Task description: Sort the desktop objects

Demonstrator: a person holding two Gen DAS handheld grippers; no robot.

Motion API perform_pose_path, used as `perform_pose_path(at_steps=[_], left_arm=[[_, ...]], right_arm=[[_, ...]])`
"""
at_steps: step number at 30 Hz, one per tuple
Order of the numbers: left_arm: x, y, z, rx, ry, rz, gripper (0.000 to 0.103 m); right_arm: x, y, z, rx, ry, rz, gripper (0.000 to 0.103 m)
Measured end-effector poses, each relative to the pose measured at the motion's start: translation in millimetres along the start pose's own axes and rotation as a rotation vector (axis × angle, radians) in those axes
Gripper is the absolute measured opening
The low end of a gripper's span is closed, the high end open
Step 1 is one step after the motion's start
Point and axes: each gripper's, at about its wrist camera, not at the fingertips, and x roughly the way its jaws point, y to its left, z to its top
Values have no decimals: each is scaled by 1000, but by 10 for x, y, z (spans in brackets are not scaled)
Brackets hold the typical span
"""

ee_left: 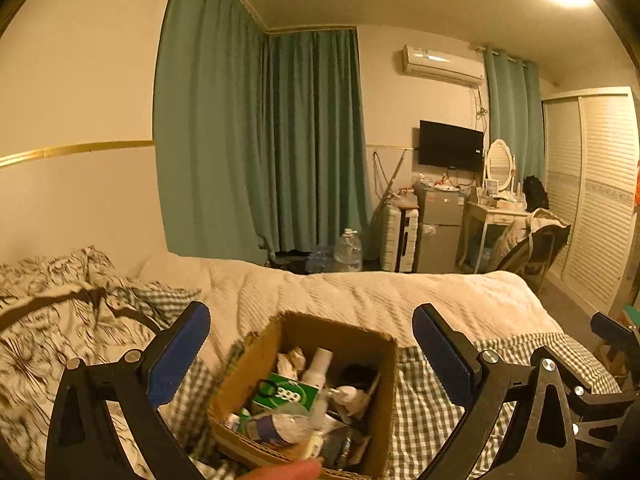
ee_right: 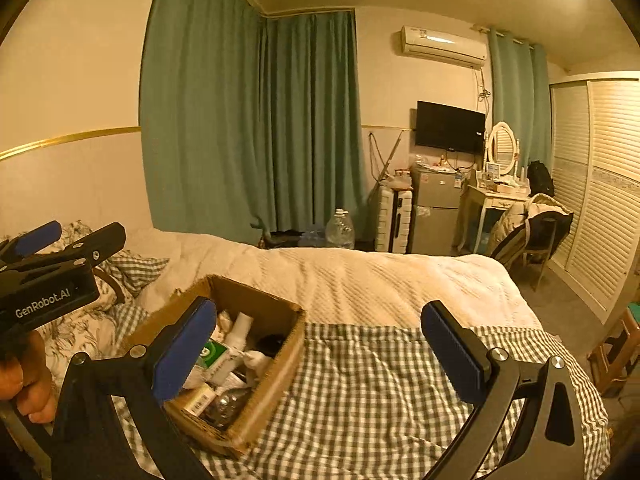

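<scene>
A: What is seen beyond the fingers?

B: A bed is spread ahead of both pairs of fingers, and a cardboard box is set on its checked blanket, presumably so loose items can be gathered in one place.

A: And the fingers?

B: The left gripper is held wide apart over the box, nothing gripped. The right gripper is likewise spread, empty, the box behind its left finger.

A: The contents?

B: A green packet and a white bottle are seen inside.
</scene>
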Motion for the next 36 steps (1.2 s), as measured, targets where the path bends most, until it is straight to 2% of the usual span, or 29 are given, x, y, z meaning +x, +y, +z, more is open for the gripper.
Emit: perform_pose_path(at_steps=[14,36], left_arm=[[296,-297,-619,41,134,-1,103],[259,-396,-681,74,141,-47,103]], right_arm=[[253,-325,-542,90,107,7,103],[298,-362,-655,106,141,9,103]])
